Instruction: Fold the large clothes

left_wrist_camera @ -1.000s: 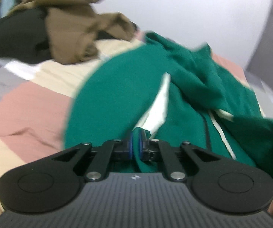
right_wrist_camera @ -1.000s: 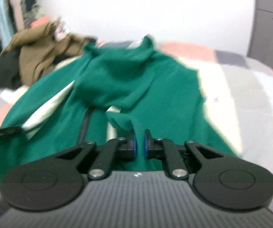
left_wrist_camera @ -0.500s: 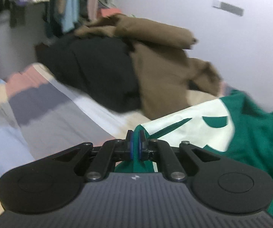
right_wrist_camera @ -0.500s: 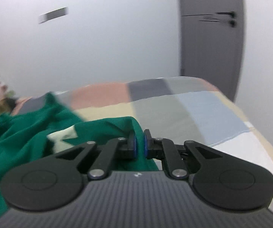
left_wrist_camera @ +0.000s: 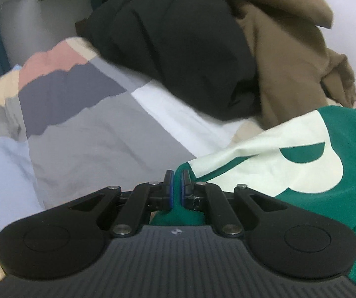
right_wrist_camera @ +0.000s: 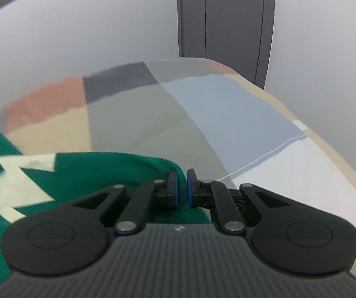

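A green garment [left_wrist_camera: 346, 134] with a pale cream print lies on the patchwork bedspread [left_wrist_camera: 98, 134], spreading off to the right in the left wrist view. My left gripper [left_wrist_camera: 177, 182] is shut on a green edge of it, the cloth pinched between the blue pads. In the right wrist view the same green garment [right_wrist_camera: 83, 173] fills the lower left, its cream print showing. There my right gripper [right_wrist_camera: 180, 183] is shut on another green edge, low over the bedspread [right_wrist_camera: 153, 114].
A heap of black clothing [left_wrist_camera: 178, 49] and brown clothing [left_wrist_camera: 289, 57] lies on the bed beyond the left gripper. More clothes hang at the upper left. A white wall and a grey door [right_wrist_camera: 227, 17] stand behind the bed in the right wrist view.
Both grippers swung outward and down, pulling the garment's edges apart. The left view turned toward the clothes heap, the right toward the door and the bed's far side. Both grips held.
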`<state>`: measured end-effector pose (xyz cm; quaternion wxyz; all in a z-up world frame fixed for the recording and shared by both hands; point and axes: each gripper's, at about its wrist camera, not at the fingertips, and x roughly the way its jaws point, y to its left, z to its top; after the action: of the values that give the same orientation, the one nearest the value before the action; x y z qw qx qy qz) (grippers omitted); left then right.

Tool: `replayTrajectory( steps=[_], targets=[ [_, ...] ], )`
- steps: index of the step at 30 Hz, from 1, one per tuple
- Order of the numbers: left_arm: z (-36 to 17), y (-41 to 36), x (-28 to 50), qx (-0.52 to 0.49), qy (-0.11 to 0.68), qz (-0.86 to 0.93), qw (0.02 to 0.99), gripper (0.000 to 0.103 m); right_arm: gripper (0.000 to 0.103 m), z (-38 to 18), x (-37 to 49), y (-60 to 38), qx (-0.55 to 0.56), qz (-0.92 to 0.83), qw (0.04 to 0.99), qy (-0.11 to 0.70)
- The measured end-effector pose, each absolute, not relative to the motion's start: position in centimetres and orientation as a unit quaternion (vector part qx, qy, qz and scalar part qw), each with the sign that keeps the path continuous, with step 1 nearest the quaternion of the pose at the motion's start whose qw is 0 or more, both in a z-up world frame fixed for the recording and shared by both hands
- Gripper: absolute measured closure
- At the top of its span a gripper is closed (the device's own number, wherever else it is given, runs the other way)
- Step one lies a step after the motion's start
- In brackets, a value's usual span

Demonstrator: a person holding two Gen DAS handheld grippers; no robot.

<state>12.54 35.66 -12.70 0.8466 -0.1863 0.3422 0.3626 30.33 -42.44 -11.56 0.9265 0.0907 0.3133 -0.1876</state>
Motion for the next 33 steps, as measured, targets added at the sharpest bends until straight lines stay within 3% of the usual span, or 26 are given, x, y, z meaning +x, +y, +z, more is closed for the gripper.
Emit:
replayTrajectory(
  steps=[9, 11, 15, 17, 20, 21, 33],
  targets=[
    [-12.0, 34.9, 12.6, -0.178, 0.338, 0.364, 0.850, 0.096, 0.093, -13.0, 29.9, -41.7, 0.085, -0.179, 0.920, 0.337],
    [-11.6, 34.6, 12.4, -0.170, 0.337, 0.365, 0.851, 0.090, 0.092, -12.5, 29.4, -41.6, 0.091, -0.177, 0.923, 0.330],
    [-10.4, 33.6, 11.8, -0.166, 0.321, 0.358, 0.861, 0.044, 0.091, -11.2, 28.3, -41.2, 0.093, -0.170, 0.931, 0.309],
    [-9.5, 32.6, 11.6, -0.153, 0.311, 0.355, 0.868, 0.044, 0.087, -10.3, 27.7, -40.6, 0.092, -0.160, 0.936, 0.300],
    [-8.4, 31.0, 11.4, -0.135, 0.297, 0.344, 0.880, 0.042, 0.051, -9.1, 26.6, -39.7, 0.091, -0.136, 0.946, 0.280],
    [-8.1, 30.3, 11.3, -0.125, 0.292, 0.341, 0.885, 0.042, 0.046, -8.7, 26.3, -39.4, 0.090, -0.129, 0.949, 0.272],
    [-5.9, 20.1, 10.7, -0.117, 0.254, 0.186, 0.942, 0.042, 0.048, -5.4, 23.4, -33.3, 0.062, 0.002, 0.969, 0.239]
  ],
)
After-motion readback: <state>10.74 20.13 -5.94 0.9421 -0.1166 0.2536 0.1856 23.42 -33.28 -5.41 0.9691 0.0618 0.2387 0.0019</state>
